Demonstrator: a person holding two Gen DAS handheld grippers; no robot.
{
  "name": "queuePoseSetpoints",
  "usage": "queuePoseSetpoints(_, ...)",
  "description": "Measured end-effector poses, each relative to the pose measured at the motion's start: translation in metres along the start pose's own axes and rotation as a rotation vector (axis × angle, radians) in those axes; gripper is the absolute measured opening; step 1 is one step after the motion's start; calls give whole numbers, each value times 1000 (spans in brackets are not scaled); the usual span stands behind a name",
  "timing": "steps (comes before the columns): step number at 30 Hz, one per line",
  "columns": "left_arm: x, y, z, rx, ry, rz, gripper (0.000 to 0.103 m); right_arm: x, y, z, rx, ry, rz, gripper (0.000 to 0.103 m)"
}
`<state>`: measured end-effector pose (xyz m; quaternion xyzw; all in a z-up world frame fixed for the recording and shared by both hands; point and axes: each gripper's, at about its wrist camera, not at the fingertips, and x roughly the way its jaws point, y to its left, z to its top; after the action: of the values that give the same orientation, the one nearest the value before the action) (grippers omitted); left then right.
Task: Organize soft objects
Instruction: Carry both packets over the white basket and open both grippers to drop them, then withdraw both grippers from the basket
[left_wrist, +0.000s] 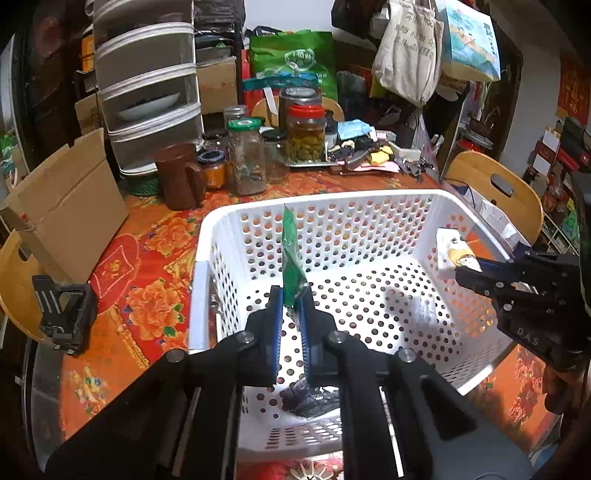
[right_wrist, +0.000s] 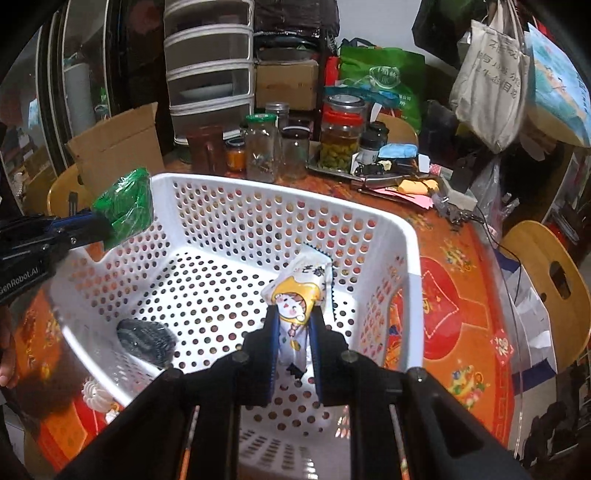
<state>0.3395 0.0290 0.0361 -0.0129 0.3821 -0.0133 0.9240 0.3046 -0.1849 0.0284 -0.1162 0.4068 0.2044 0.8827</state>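
Note:
A white perforated basket (left_wrist: 258, 218) (right_wrist: 406, 258) stands on the floral tablecloth. My left gripper (left_wrist: 291, 306) is shut on a green packet (left_wrist: 290, 254), held upright above the basket's left side; the packet also shows in the right wrist view (right_wrist: 125, 206). My right gripper (right_wrist: 293, 325) is shut on a white tissue packet with a cartoon face (right_wrist: 299, 291), above the basket's right side; it shows in the left wrist view (left_wrist: 456, 254) too. A dark grey knitted item (right_wrist: 146, 341) (left_wrist: 310, 400) lies on the basket floor near the front.
Glass jars (left_wrist: 247, 158), a brown mug (left_wrist: 181, 177) and a pickle jar (left_wrist: 306, 136) stand behind the basket. A cardboard box (left_wrist: 70, 210) is at left, a black holder (left_wrist: 66, 314) by the table edge, wooden chairs (right_wrist: 546, 280) at right.

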Motion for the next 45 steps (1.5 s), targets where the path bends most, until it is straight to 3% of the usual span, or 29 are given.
queuePoseSetpoints(9, 13, 6, -4, -4, 15, 14, 8, 13, 5, 4, -28, 11, -48, 18)
queuePoseSetpoints(17, 12, 12, -6, -20, 6, 7, 11, 7, 5, 4, -23, -29, -41, 57)
queuePoseSetpoints(20, 8, 11, -5, -22, -3, 0, 24, 4, 5, 4, -20, -41, -41, 68)
queuePoseSetpoints(22, 3, 9, -5, -18, -16, 0, 50, 1, 6, 4, -18, -47, -42, 72)
queuePoseSetpoints(25, -8, 8, -5, -19, -53, 7, 76, -5, 7, 3, -23, -63, -55, 87)
queuePoseSetpoints(29, -24, 6, -5, -2, -79, 3, 90, -14, 8, 1, -18, -84, -55, 96)
queuePoseSetpoints(31, -30, 5, -6, 10, -85, 7, 103, -19, 7, 0, -7, -92, -64, 99)
queuePoseSetpoints(40, -59, 1, -18, 43, -90, 53, 103, -37, -5, -9, 58, -117, -70, 101)
queuePoseSetpoints(45, -81, 6, -24, 23, -95, 40, 103, -53, -11, -13, 85, -139, -82, 101)
